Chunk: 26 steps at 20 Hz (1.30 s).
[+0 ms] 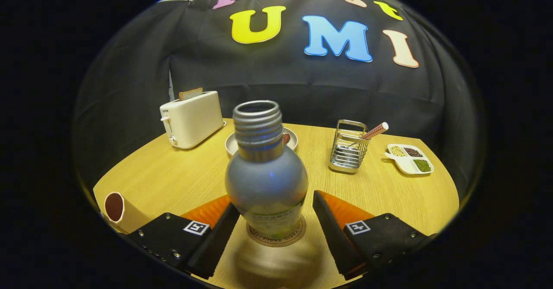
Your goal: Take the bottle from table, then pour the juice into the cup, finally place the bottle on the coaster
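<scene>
Nearest us, our gripper (pixel 271 226) has its jaws spread apart either side of the bottle (pixel 266 174), which stands uncapped on the coaster (pixel 276 237). The cup (pixel 116 208) sits off left on the surface (pixel 173 176), so we judge only the withdrawal remains.

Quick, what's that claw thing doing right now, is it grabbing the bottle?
Gripper: open, fingers on either side of the bottle, which stands on the coaster; the right finger is clearly off it.
</scene>
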Tool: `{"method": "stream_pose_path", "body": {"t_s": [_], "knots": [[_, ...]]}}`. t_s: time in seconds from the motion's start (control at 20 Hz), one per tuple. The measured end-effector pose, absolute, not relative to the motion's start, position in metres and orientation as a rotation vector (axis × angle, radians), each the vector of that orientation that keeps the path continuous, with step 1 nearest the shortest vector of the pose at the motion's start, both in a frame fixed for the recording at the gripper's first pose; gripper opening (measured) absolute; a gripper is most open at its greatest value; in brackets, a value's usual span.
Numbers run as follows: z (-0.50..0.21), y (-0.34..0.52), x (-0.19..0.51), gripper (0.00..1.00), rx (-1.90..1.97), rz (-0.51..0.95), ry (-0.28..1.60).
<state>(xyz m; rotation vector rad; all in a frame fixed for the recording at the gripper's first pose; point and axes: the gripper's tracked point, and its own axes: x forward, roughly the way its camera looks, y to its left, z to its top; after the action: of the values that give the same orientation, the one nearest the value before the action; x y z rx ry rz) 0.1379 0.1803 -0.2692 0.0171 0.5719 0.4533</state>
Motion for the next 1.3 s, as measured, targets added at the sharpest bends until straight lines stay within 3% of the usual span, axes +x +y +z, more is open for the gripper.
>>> {"method": "stream_pose_path", "body": {"t_s": [0.45, 1.3], "knots": [[-0.185, 0.156, 0.112, 0.99, 0.051, 0.427, 0.448], [-0.025, 0.080, 0.014, 0.98, 0.094, 0.215, 0.132]]}}
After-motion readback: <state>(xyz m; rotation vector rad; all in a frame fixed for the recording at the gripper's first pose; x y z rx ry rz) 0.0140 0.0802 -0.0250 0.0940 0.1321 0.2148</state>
